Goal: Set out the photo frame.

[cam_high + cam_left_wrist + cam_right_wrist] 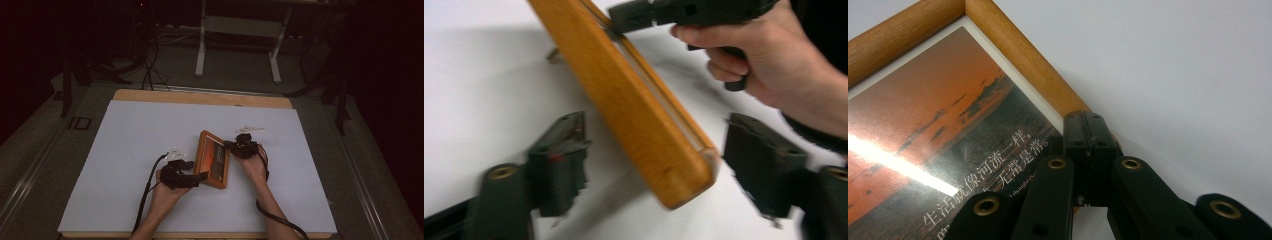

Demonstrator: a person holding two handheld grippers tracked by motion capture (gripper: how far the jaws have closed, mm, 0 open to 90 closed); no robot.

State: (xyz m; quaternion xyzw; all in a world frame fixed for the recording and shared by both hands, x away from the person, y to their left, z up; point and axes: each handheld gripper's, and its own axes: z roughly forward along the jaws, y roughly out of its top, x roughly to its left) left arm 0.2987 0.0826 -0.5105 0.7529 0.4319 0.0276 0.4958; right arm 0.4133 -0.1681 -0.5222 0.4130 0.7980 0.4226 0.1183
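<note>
The picture frame [212, 159] stands tilted on the white surface [125, 150], between the two hands. It looks stiff, light wood with a glazed, likely fragile front, so the rim is the place to grip. The right claw [1088, 150] is pinched shut on the frame's rim. The left claw [659, 165] is spread wide around the frame's lower corner, not pressing it.

L forearm [156, 212] comes in from the bottom edge of the high view, hand wrapped round the left gripper [200, 177], which points right, roughly level; jaws wide apart, pads pressing on nothing. R forearm [274, 210] enters bottom right, hand [255, 167] gripping the right gripper [228, 145], aimed left & slightly away from the person. Its jaws are clamped tight together, seen close in the right gripper view. Cables trail back along both arms.
</note>
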